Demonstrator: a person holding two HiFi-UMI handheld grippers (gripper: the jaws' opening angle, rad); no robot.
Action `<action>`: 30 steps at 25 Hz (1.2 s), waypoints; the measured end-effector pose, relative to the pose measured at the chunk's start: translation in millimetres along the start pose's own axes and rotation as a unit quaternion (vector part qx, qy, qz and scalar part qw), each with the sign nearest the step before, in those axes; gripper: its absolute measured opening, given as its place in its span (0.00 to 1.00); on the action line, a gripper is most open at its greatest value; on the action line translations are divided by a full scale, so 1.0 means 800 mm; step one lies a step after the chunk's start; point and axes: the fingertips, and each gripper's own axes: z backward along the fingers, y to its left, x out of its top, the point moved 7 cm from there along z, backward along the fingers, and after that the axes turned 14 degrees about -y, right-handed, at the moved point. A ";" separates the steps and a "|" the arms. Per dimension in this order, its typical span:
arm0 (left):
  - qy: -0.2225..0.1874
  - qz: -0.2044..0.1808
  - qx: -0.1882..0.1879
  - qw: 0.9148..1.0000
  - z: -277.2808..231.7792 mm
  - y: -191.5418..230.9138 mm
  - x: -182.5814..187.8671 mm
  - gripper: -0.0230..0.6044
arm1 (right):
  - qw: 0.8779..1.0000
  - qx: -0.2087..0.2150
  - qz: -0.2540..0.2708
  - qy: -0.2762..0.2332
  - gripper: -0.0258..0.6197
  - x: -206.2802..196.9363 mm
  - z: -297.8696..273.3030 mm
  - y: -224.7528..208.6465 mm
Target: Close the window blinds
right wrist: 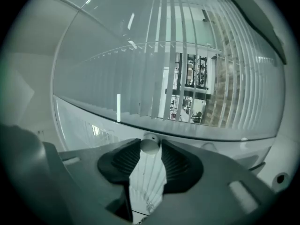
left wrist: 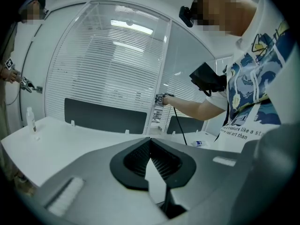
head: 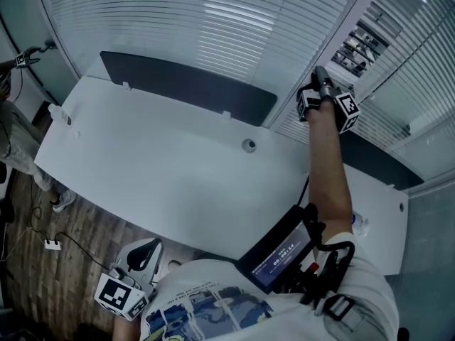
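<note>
Right gripper (right wrist: 150, 146) jaws stand wide, the very tips pinching a small round knob (right wrist: 149, 144) mounted on the pane's lower frame; left gripper (left wrist: 150, 142) jaws pressed together at the tips, nothing between them. Surroundings: long white desk (head: 156, 162) runs under the window, with dark partition panels (head: 185, 87) standing along its far edge, between the person and the glass. A round grommet (head: 248, 145) sits in the desk top, and a small bottle (head: 359, 223) lies near the right end. Right arm reaches out over the desk to the window post; a screen unit (head: 279, 251) is strapped to that forearm. Left gripper is held low, off the desk's near edge, pointing across it. A second person (head: 14, 133) stands at the far left, well apart. A power strip (head: 52, 244) and its cord lie on the wood floor. Window blinds (head: 213, 27) hang behind the glass, just beyond the right jaws, the knob directly below them in the right gripper view. Most slats overlap; a few near the post stand apart. View differences: only the right gripper view shows the knob and, through the slat gap (right wrist: 187, 93), a lit room beyond; slats read as vertical there, horizontal from the head. Only the left gripper view shows the cable (left wrist: 178, 121) hanging from the right gripper
</note>
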 end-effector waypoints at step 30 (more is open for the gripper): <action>-0.010 0.012 0.013 1.000 0.015 0.004 -0.007 0.04 | 0.792 -0.057 0.605 0.065 0.23 -0.029 0.004 0.060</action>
